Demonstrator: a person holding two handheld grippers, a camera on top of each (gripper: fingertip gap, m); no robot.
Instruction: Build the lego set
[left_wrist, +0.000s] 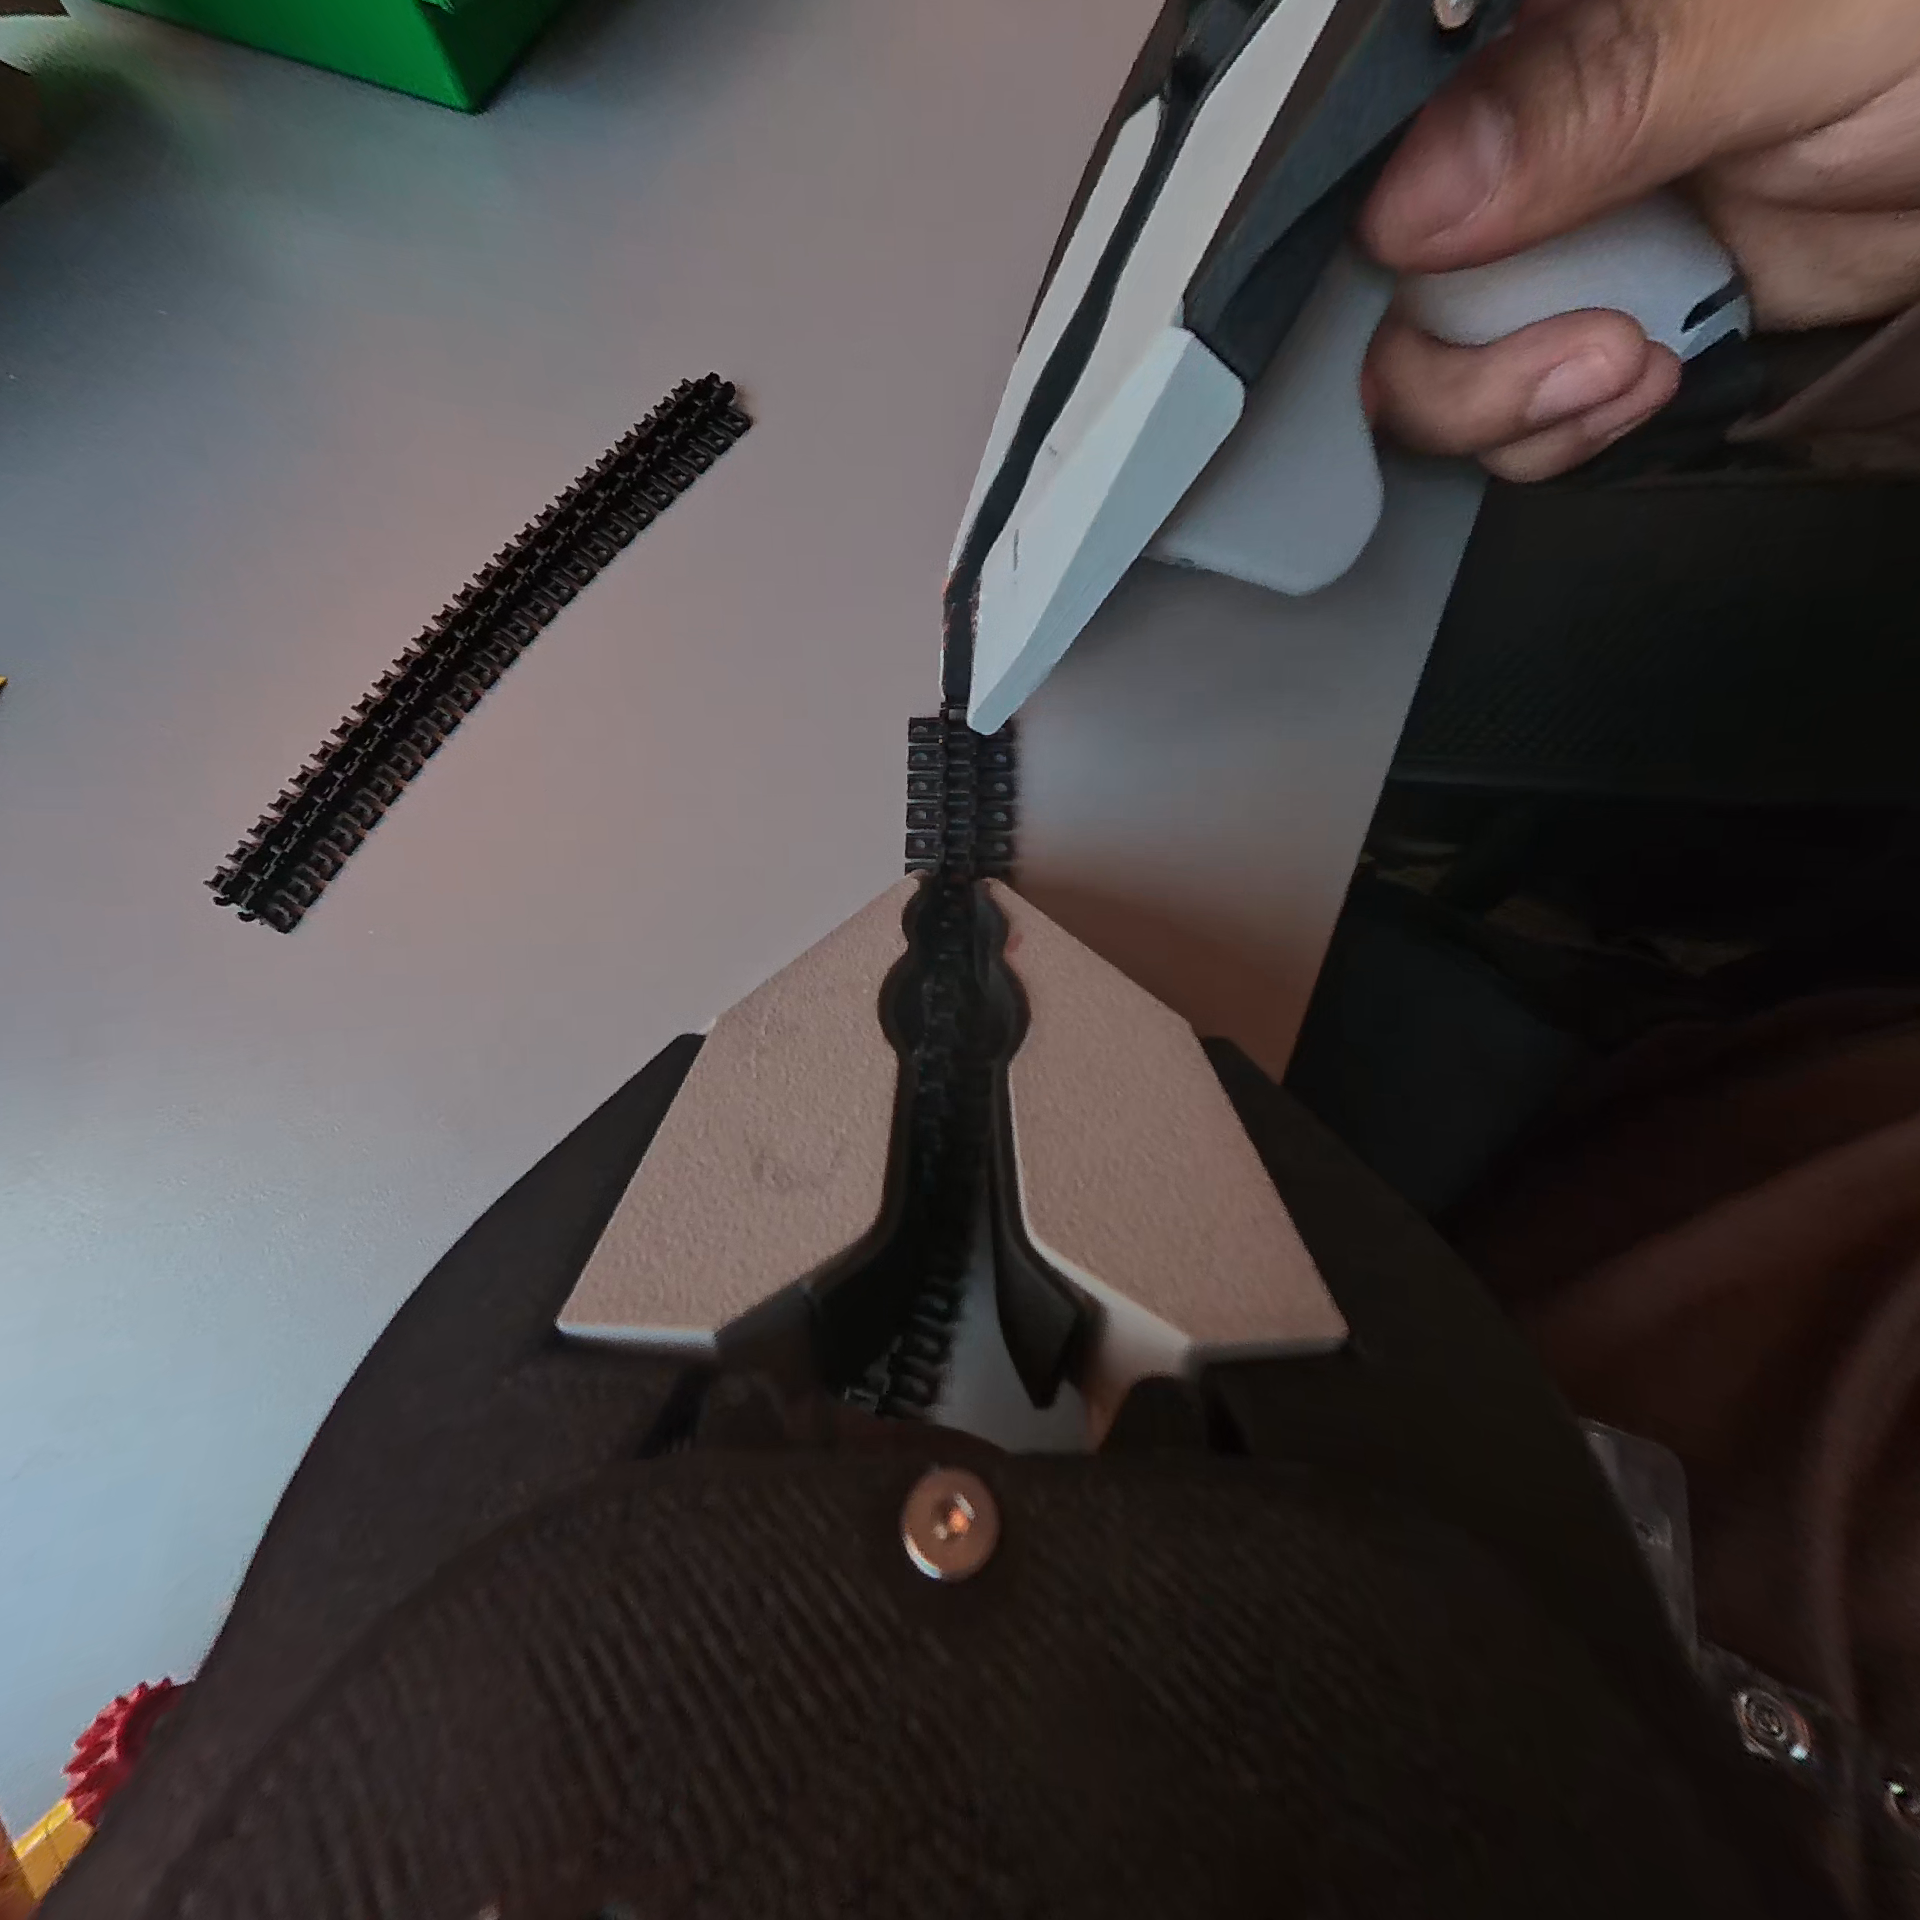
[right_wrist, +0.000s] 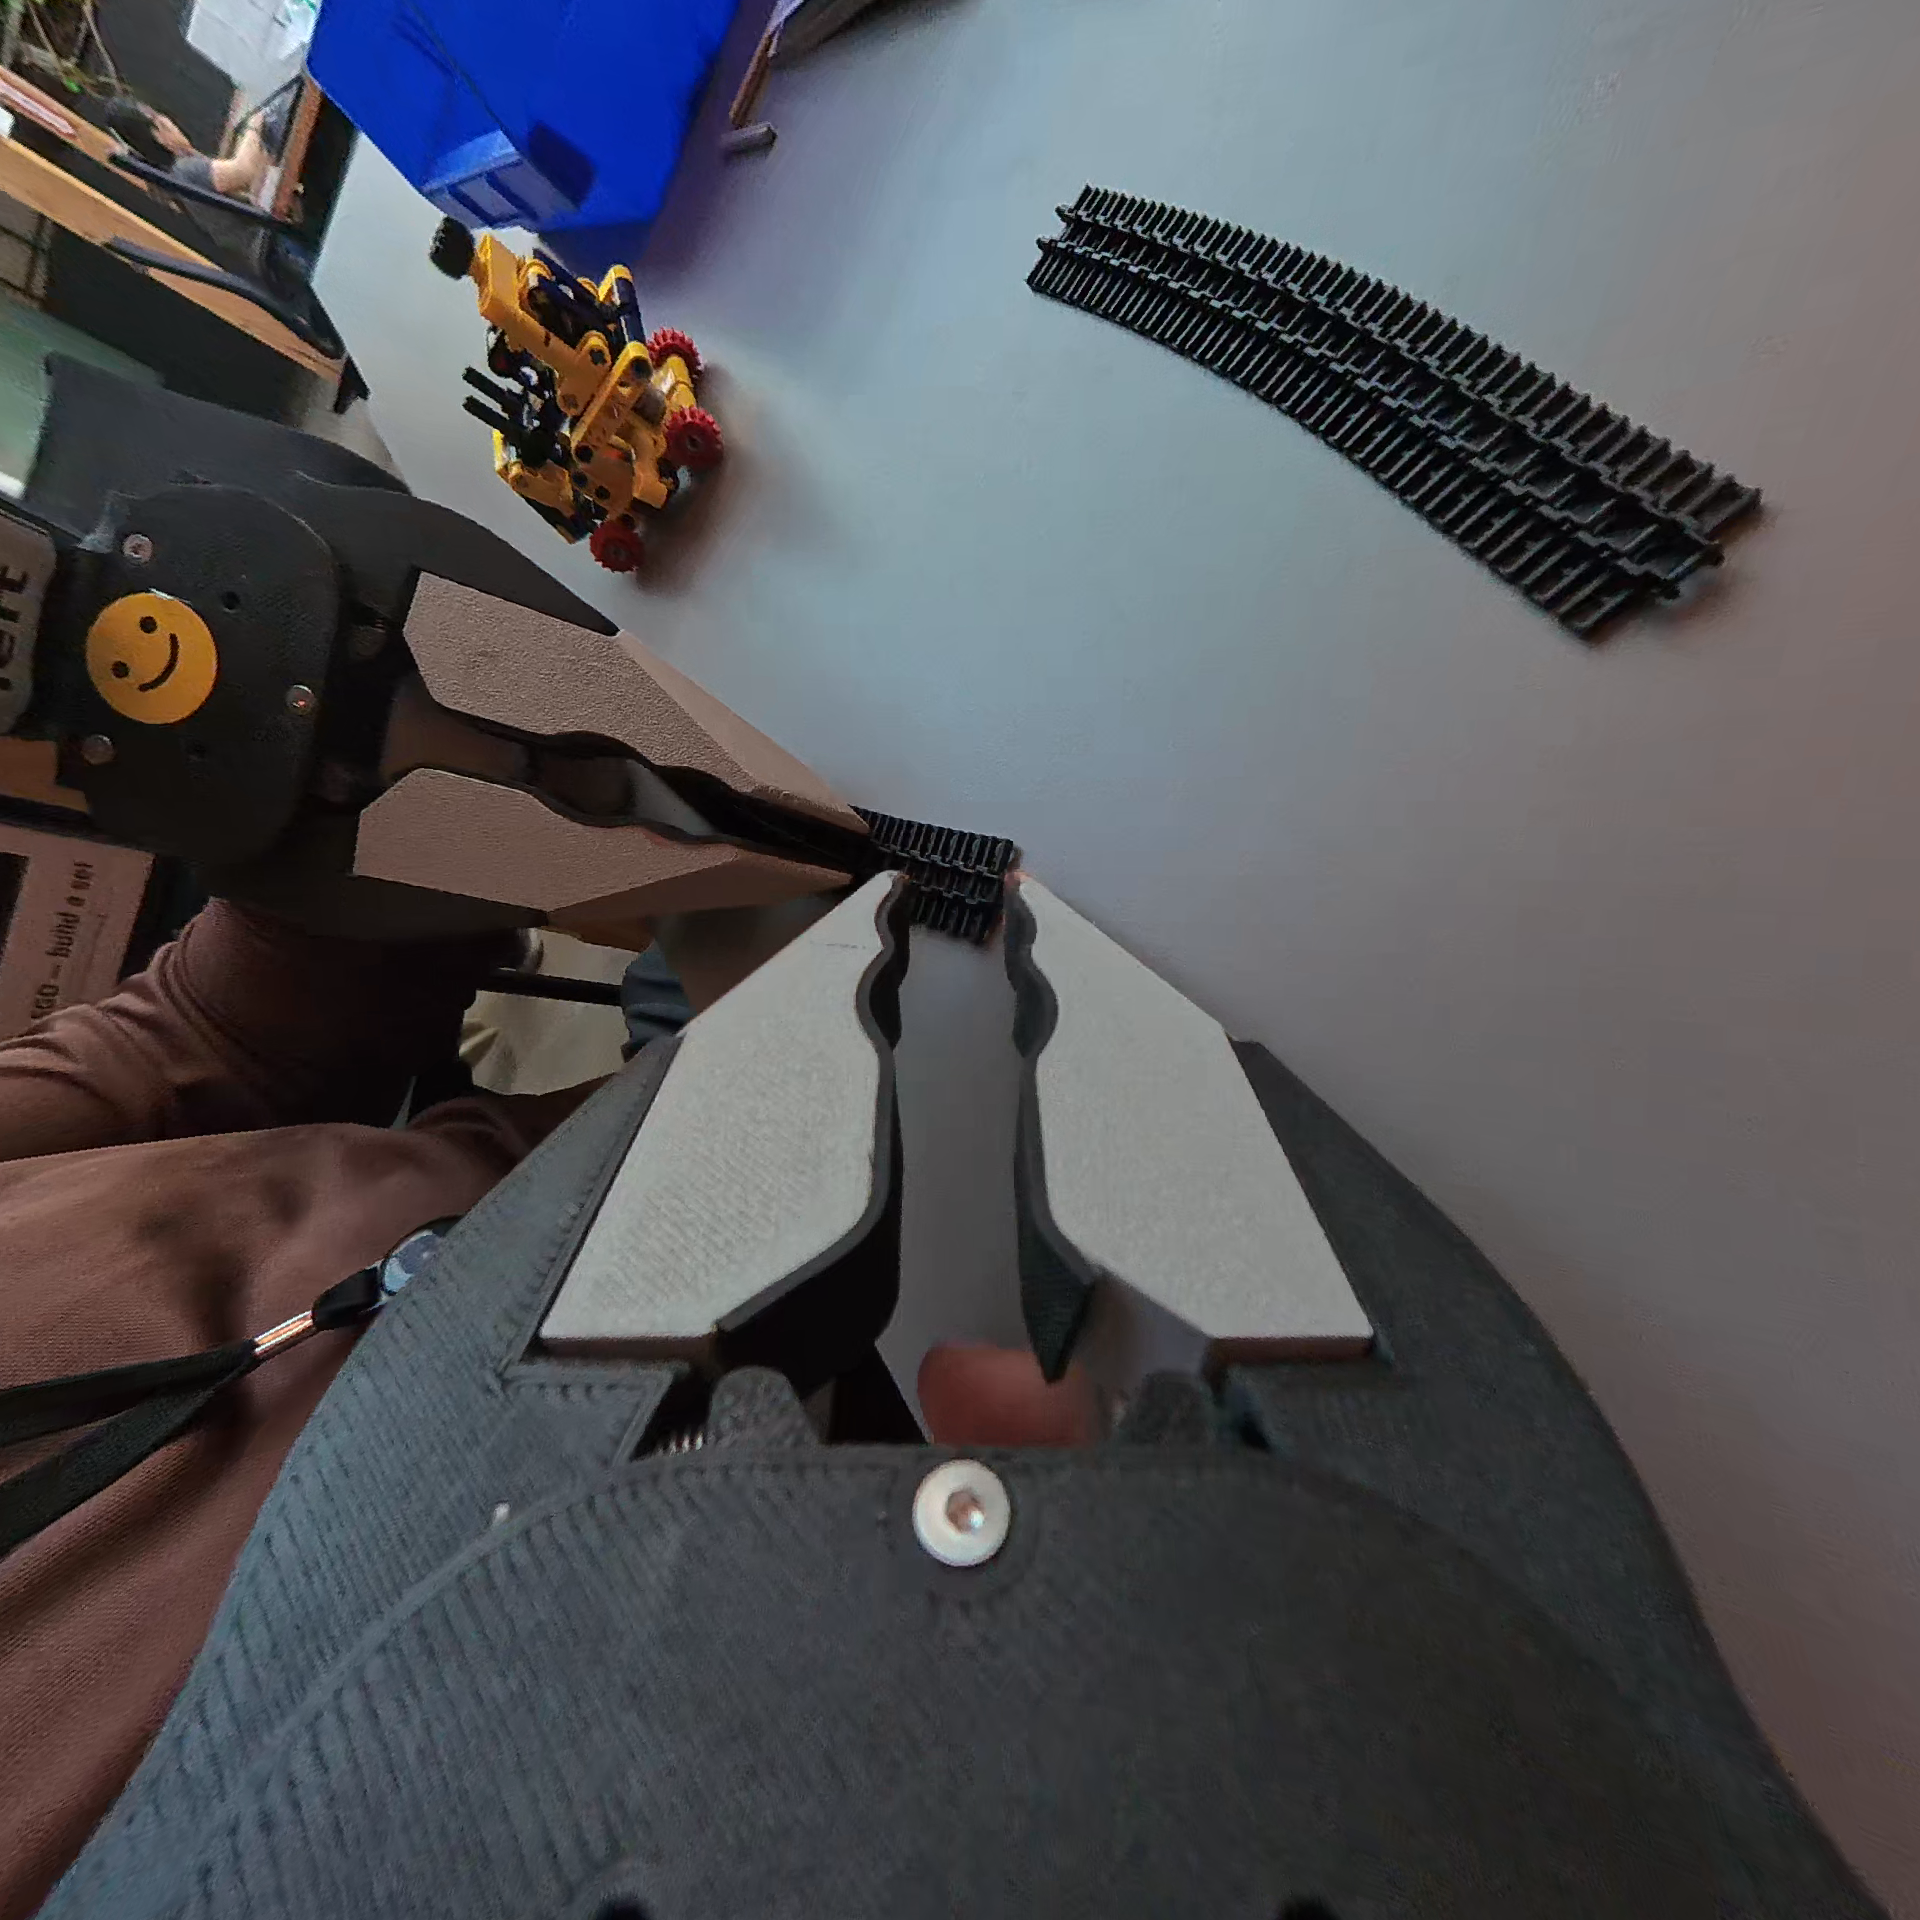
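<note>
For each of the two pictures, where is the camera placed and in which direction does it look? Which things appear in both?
Left wrist view: sits on the left gripper, looking along its fingers, shut on a short black track piece; the right gripper and a hand show.
Right wrist view: sits on the right gripper, tips at that track piece; the left gripper, a brown sleeve and a yellow model show.
Shared: both grippers, the held piece, the long track on the table.

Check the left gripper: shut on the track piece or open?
Shut on it: the left gripper clamps the short black track piece, which runs between its fingers.
</note>
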